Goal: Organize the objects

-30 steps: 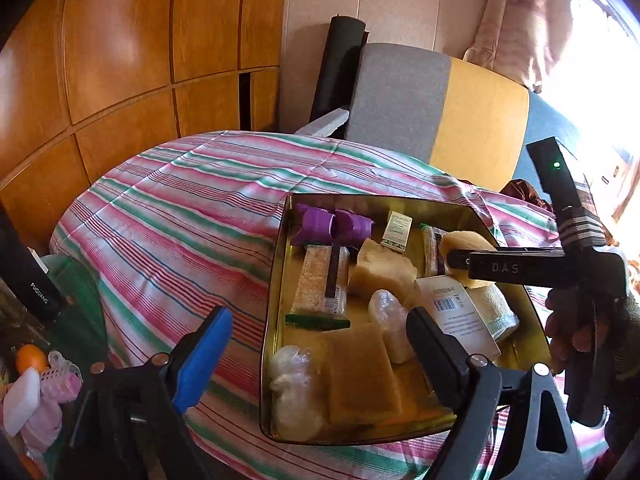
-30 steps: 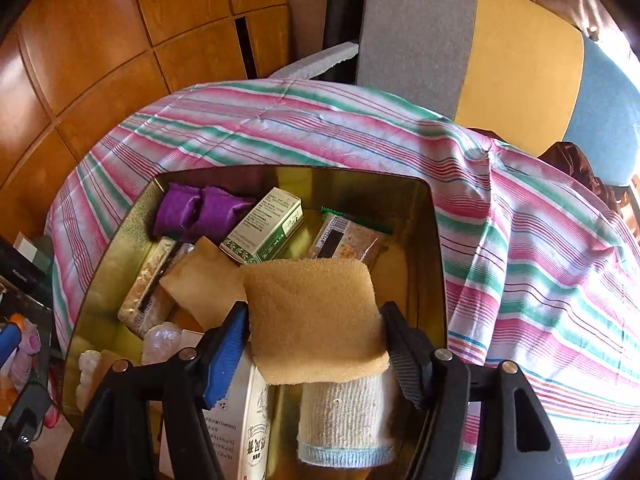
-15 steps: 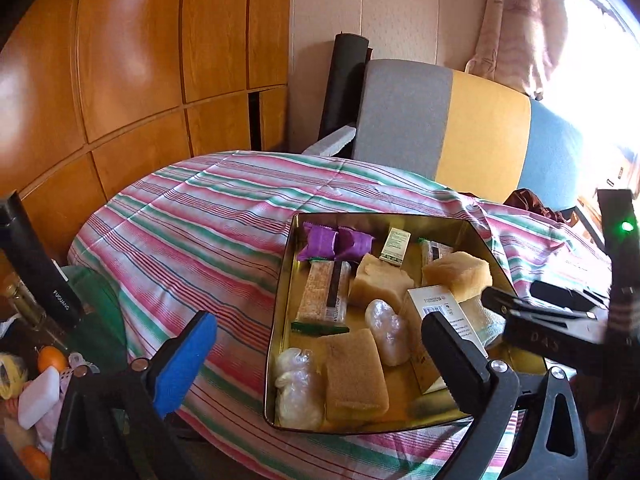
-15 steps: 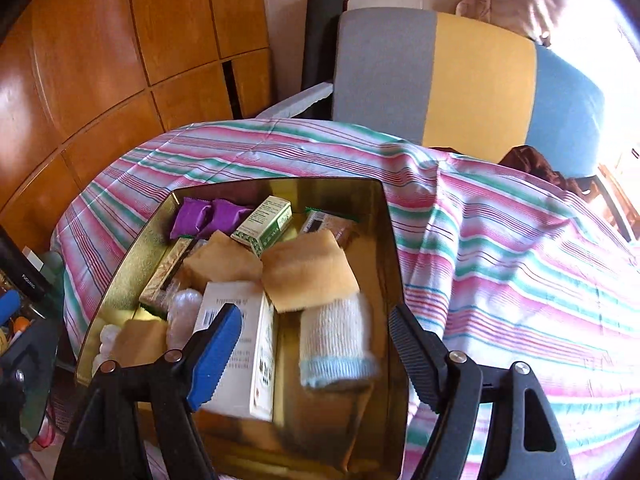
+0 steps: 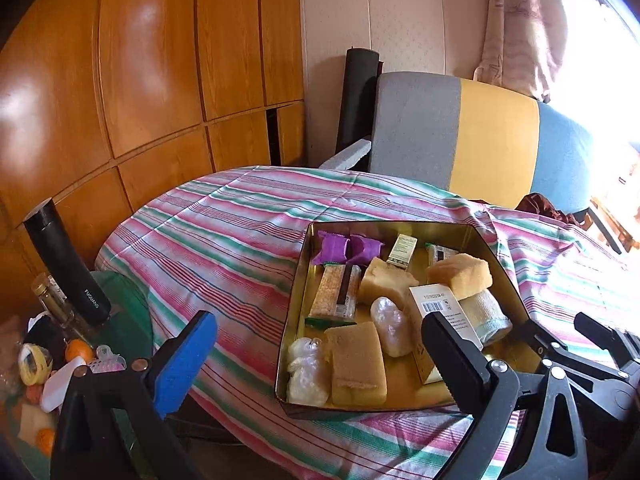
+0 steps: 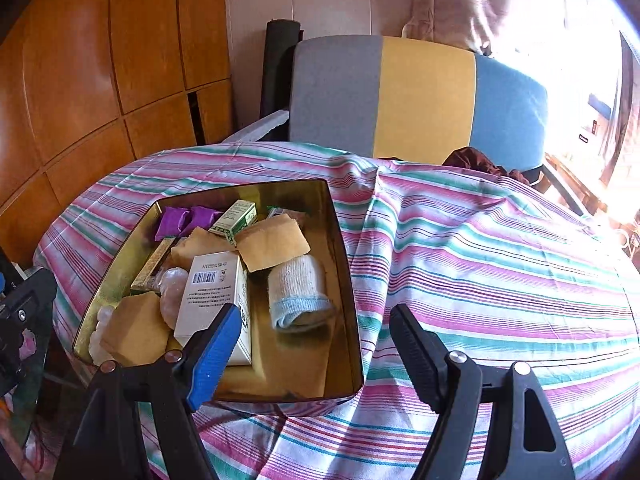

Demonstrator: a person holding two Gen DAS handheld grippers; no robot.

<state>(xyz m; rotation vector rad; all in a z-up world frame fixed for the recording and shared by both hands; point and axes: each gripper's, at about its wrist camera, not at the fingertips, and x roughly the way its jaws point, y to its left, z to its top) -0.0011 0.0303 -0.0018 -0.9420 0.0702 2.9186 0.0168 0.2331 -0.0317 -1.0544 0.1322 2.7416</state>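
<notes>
Left wrist view looks down on a gold tin tray (image 5: 298, 292) sitting on the striped cloth of the table (image 5: 224, 232), near its front edge. Inside the tray, two purple packets (image 5: 346, 249) lie at the far end beside a small green-and-white box (image 5: 402, 250). Three tan sponges are spread about: one in the middle (image 5: 386, 286), one at the near end (image 5: 356, 364), and one (image 5: 460, 274) resting partly on a rolled white cloth (image 5: 486, 316). A white box with a barcode (image 5: 440, 312) leans between them, with a wrapped bar (image 5: 336, 292) and clear plastic lumps (image 5: 390, 330) close by.

Both tongs are held back from the tray, pointing down at a slant. The left tongs (image 5: 320, 364) are spread wide with nothing between them. The right tongs (image 6: 316, 348) also stand apart and empty, hovering over the tray's near right corner; in the left view they show at the right edge (image 5: 576, 344).
</notes>
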